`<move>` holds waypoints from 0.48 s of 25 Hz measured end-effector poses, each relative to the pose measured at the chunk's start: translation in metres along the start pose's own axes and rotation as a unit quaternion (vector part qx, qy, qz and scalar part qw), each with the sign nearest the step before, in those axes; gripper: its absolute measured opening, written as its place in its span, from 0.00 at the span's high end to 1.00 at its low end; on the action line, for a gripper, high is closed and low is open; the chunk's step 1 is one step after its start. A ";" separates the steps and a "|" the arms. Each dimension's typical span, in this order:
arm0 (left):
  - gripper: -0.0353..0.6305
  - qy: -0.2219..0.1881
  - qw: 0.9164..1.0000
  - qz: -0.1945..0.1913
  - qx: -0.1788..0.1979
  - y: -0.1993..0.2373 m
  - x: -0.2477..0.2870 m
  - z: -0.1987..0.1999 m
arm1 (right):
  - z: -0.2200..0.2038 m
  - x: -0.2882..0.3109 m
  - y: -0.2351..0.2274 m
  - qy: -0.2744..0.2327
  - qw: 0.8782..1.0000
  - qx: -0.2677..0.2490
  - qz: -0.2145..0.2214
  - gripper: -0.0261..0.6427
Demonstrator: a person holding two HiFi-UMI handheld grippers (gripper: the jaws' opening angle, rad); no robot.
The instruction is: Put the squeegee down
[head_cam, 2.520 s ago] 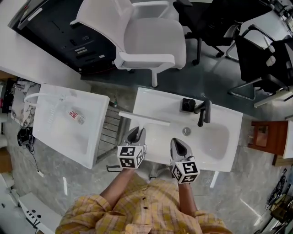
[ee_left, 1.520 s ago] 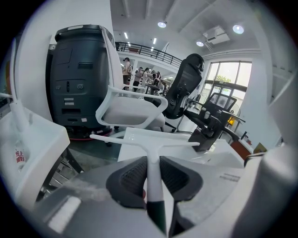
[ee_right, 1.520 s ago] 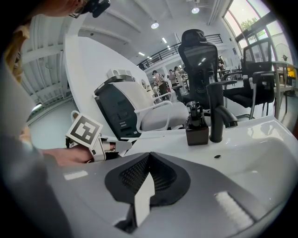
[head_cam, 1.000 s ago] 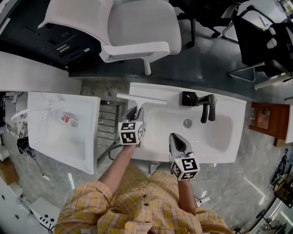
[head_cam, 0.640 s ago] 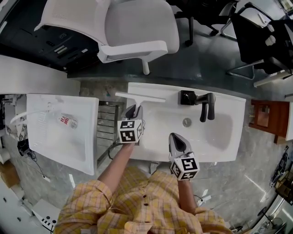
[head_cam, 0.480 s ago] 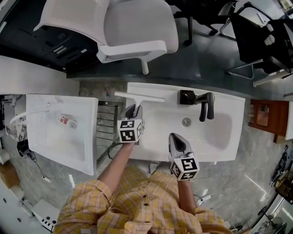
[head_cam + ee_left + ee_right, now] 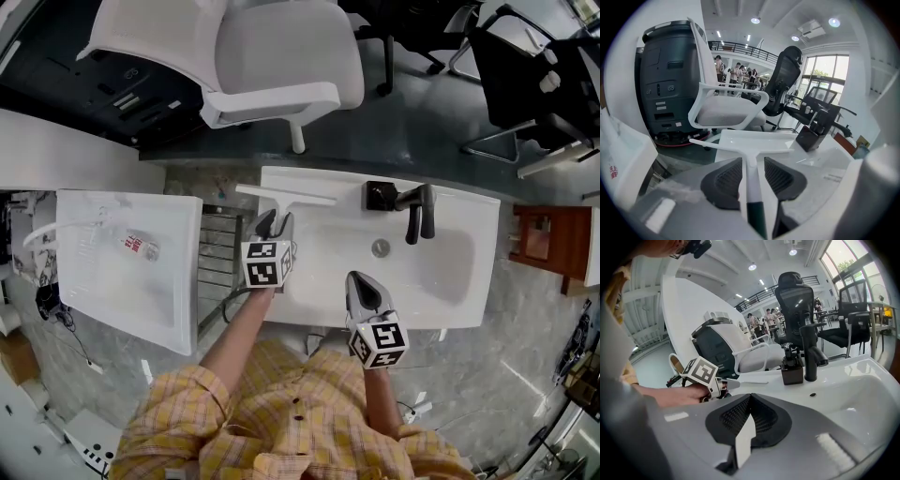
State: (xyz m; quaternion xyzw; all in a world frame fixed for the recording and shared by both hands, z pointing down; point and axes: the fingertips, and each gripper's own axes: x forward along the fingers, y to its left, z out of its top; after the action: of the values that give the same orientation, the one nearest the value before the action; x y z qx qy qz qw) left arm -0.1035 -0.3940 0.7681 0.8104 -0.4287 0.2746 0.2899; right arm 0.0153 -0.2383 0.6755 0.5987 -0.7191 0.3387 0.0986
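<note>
DESK: What runs under this one?

OPERATOR: My left tool lets go of the squeegee at the far left corner of the white washbasin. The jaws are opening. The white handle lies between them, with a gap showing on at least one side. The blade lies crosswise on the basin's flat back ledge, to the left of the black faucet.

DESK: And your other hand?

OPERATOR: My right tool hovers over the basin's near rim. Its jaws are closed together on nothing, well apart from the squeegee.

DESK: So it is nearly down. What could spoil it?

OPERATOR: Two things, as I judge it. In the head view the blade's left end pokes out past the basin's side edge, with only floor below. If I draw the left tool back crookedly, a pad could catch the handle and swing or drag the squeegee off that corner. The ledge also looks smooth and glossy, so a small nudge may carry far. Second, I cannot tell whether the handle's near end rests on the basin or is propped on the tool. If it is propped, it will drop as I pull away, and it may bounce.
</note>
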 end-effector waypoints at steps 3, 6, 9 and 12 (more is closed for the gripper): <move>0.73 -0.010 1.000 0.009 0.000 0.000 -0.010 0.006 | 0.004 -0.005 0.002 -0.006 1.000 -0.004 0.005 0.96; 0.73 -0.021 1.000 0.015 0.001 -0.003 -0.023 0.010 | 0.007 -0.013 0.004 -0.014 1.000 -0.011 0.013 0.96; 0.73 -0.032 0.999 0.018 0.002 -0.012 -0.042 0.014 | 0.015 -0.025 0.007 -0.025 0.999 -0.019 0.021 0.96; 0.73 -0.049 0.999 0.022 0.005 -0.024 -0.064 0.022 | 0.026 -0.040 0.010 -0.039 0.998 -0.030 0.028 0.96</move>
State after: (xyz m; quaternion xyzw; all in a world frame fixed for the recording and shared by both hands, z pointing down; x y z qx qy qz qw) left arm -0.1091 -0.3640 0.7032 0.8148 -0.4586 0.2428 0.2584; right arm 0.0236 -0.2223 0.6306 0.5877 -0.7489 0.2958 0.0786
